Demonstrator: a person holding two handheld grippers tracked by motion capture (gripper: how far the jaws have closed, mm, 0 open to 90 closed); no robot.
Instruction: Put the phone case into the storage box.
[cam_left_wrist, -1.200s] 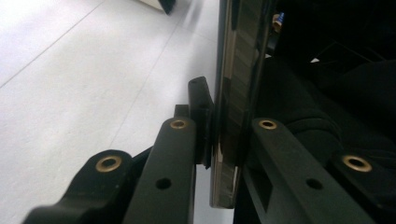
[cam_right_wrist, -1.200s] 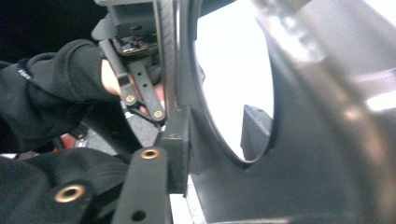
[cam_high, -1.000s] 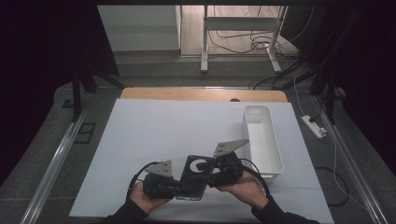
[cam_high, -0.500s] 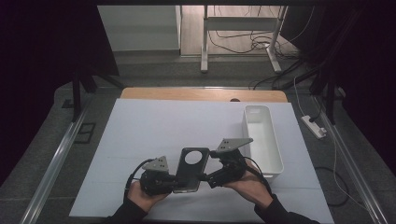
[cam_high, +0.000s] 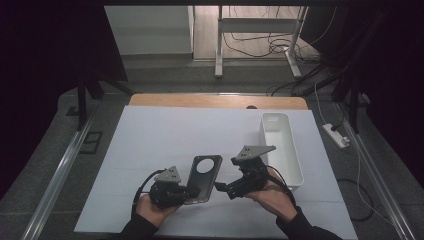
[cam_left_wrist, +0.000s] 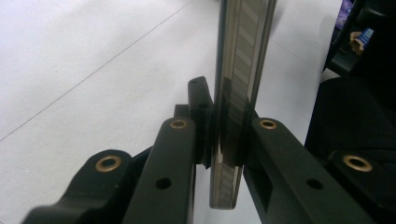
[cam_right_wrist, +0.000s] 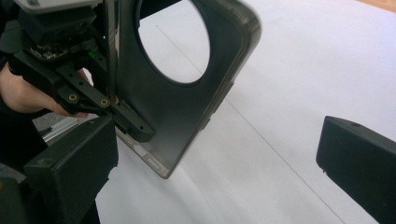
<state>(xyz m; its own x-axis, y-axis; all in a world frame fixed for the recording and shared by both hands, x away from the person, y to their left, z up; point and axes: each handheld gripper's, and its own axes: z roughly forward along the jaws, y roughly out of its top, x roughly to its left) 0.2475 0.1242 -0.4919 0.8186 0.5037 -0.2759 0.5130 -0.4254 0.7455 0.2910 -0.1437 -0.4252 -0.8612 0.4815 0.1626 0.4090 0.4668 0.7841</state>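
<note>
A dark, see-through phone case (cam_high: 204, 176) with a large round hole hangs just above the white table. My left gripper (cam_high: 192, 193) is shut on its near end. In the left gripper view the case's thin edge (cam_left_wrist: 239, 70) runs up between the pads of my left gripper (cam_left_wrist: 224, 140). My right gripper (cam_high: 224, 190) is a little to the right of the case, and its jaws have just been opening. In the right gripper view the jaws of my right gripper (cam_right_wrist: 217, 172) stand wide, touching nothing. Ahead of them the case (cam_right_wrist: 187, 107) is gripped by the left gripper (cam_right_wrist: 116, 109).
A long white bin (cam_high: 280, 145) stands on the right side of the white table top (cam_high: 150, 140), close behind my right hand. A wooden strip (cam_high: 215, 101) runs along the table's far edge. Cables and table legs lie on the floor beyond.
The right gripper has opened, let go of the case and drawn off to the right. The left gripper has kept its grip, and the case's far end now stands free.
</note>
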